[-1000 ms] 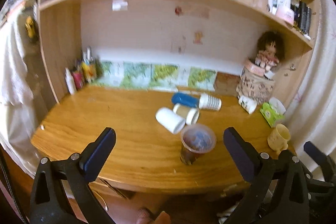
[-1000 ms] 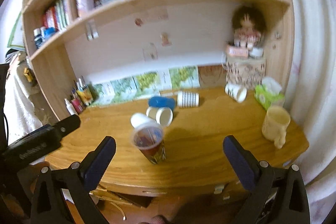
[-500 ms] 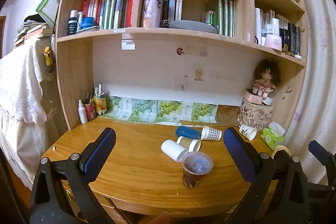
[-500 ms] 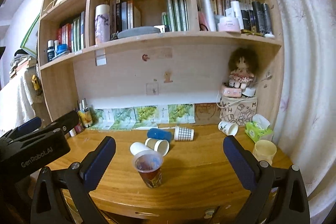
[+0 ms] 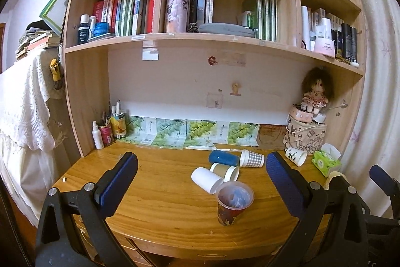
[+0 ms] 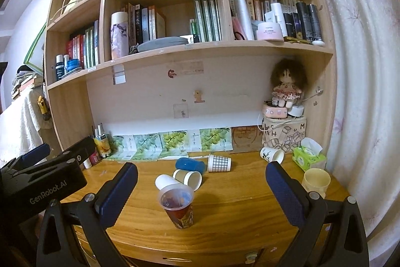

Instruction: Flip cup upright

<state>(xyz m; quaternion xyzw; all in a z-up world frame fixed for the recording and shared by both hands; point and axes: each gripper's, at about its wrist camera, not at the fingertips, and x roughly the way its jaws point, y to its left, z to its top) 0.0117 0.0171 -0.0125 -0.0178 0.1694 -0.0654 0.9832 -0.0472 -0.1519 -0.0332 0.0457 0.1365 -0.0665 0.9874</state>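
Several cups lie on their sides mid-desk: a white cup [image 5: 207,179] [image 6: 166,182], a tan cup [image 5: 225,171] [image 6: 188,177], a blue cup [image 5: 223,158] [image 6: 190,165], a checked cup [image 5: 251,158] [image 6: 219,163] and a panda-print cup [image 5: 295,156] [image 6: 272,155]. A clear-rimmed patterned cup [image 5: 233,202] [image 6: 177,205] stands upright near the front edge. My left gripper [image 5: 201,183] and right gripper [image 6: 201,189] are both open and empty, held back from the desk's front edge.
A cream mug [image 6: 315,182] stands upright at the right, beside a green tissue pack [image 6: 308,158]. A printed box with a doll [image 6: 283,135] stands at the back right, bottles and pens [image 5: 107,129] at the back left. The bookshelf [image 5: 200,41] overhangs the desk.
Both cameras have tilted up and drawn back from the desk, so more shelf shows. The cups have not moved. Both grippers stay open.
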